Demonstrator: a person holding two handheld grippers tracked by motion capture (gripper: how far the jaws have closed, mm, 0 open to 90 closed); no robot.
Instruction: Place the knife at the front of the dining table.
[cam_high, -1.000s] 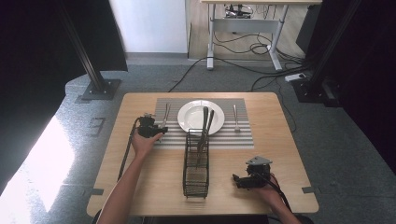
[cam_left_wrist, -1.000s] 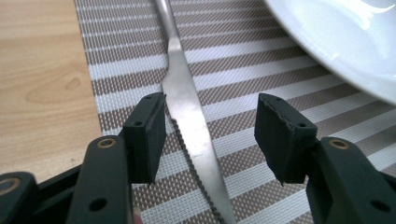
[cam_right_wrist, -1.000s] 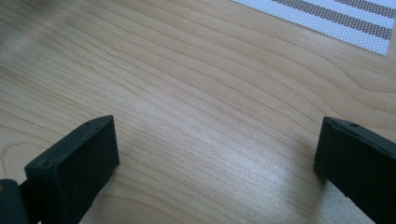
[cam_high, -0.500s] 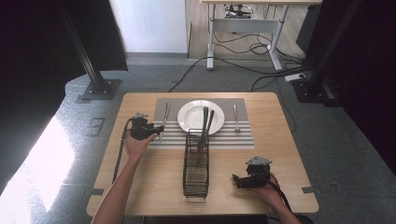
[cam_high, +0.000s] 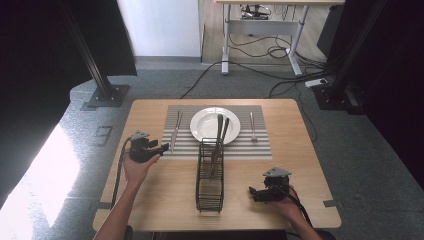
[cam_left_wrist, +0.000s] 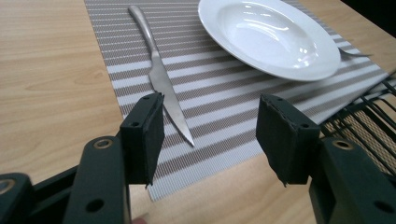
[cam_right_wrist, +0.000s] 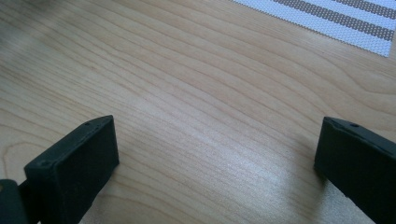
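Both jaws of our left gripper (cam_left_wrist: 210, 140) stood wide and empty just short of the knife (cam_left_wrist: 161, 74) on the placemat (cam_left_wrist: 224, 98), perhaps our next pick, needing a forward reach

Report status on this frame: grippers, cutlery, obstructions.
Left gripper open, empty, by the knife. Right gripper open, idle on table. Knife flat on placemat beside plate. Nothing blocking.
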